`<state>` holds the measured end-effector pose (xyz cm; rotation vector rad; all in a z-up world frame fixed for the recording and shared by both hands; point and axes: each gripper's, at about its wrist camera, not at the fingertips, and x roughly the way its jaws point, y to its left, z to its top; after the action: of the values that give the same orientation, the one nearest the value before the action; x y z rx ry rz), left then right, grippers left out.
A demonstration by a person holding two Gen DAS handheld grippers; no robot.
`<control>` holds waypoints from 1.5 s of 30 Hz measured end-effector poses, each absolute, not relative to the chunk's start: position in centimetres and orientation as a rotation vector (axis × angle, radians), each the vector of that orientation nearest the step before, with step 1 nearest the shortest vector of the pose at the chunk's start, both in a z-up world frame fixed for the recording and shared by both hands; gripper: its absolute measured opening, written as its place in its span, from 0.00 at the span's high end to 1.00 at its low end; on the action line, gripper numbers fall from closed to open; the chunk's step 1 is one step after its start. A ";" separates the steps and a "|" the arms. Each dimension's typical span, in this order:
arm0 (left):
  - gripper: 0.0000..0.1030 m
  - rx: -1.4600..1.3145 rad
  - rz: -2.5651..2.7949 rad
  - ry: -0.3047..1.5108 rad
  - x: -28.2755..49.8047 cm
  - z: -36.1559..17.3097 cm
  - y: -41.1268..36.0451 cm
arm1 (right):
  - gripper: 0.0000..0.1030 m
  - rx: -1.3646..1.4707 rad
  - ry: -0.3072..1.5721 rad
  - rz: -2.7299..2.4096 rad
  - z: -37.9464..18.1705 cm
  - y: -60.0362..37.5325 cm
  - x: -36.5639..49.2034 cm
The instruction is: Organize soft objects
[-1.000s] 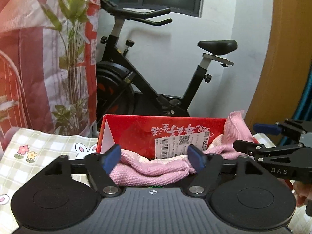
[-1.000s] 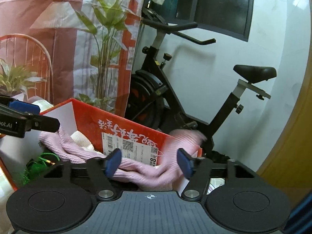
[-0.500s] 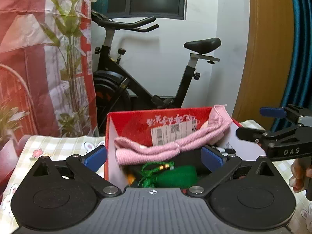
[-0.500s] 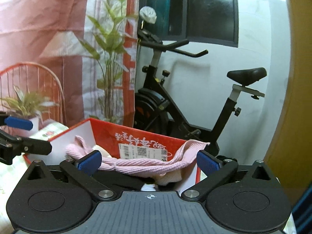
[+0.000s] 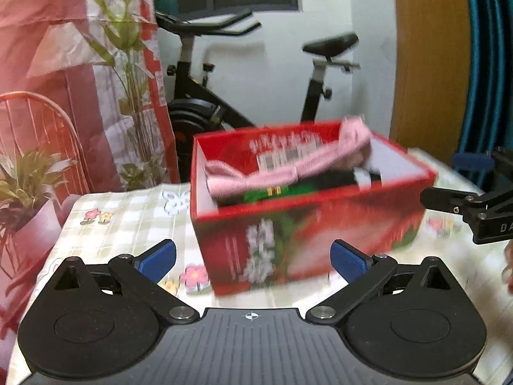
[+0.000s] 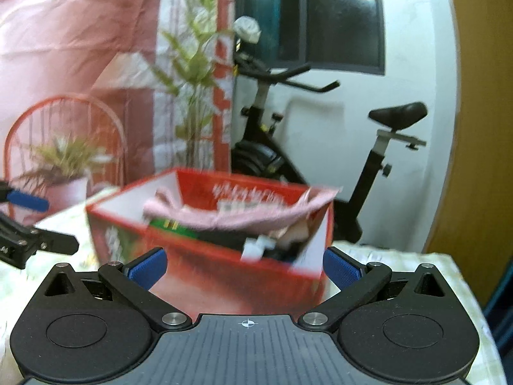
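Left gripper (image 5: 253, 258): matte black body, ribbed grey centre plate with crosshair mark, two round side discs, silver pivot screws, blue textured fingertip pads (image 5: 157, 255). Right gripper (image 6: 245, 264): identical build (white lettering, partly readable).

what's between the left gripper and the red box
Nothing but a bare strip of checked tablecloth; in the left wrist view the open left gripper sits just short of the red box.

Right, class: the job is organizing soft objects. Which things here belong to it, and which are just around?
Job:
pink cloth, draped across the box
red box
left gripper, open
right gripper, open

Around:
exercise bike
potted plant
checked tablecloth
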<state>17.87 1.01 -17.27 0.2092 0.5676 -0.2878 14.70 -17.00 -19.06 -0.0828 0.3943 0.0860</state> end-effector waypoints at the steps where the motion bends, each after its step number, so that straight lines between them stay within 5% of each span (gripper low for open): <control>1: 0.00 0.216 -0.296 0.580 17.6 -17.8 1.0 | 0.00 -0.089 0.419 0.092 -19.8 -16.7 14.5; 13: 0.00 0.180 -0.279 0.661 16.0 -22.9 1.7 | 0.00 -0.227 0.663 0.199 -28.4 -12.0 12.2; 27: 0.00 0.049 -0.168 0.594 14.5 -23.5 4.0 | 0.00 -0.274 0.748 0.160 -28.7 -10.0 15.7; 39: 0.00 0.026 -0.156 0.596 14.4 -24.1 4.4 | 0.01 -0.255 0.620 0.078 -29.2 -9.5 14.8; 45: 0.00 0.032 -0.181 0.583 14.2 -24.3 4.3 | 0.10 -0.200 0.559 0.078 -28.6 -10.5 14.3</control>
<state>14.24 4.35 -24.26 0.0319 0.5832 -0.1814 14.26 -10.50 -28.62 -0.1998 0.5587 0.0778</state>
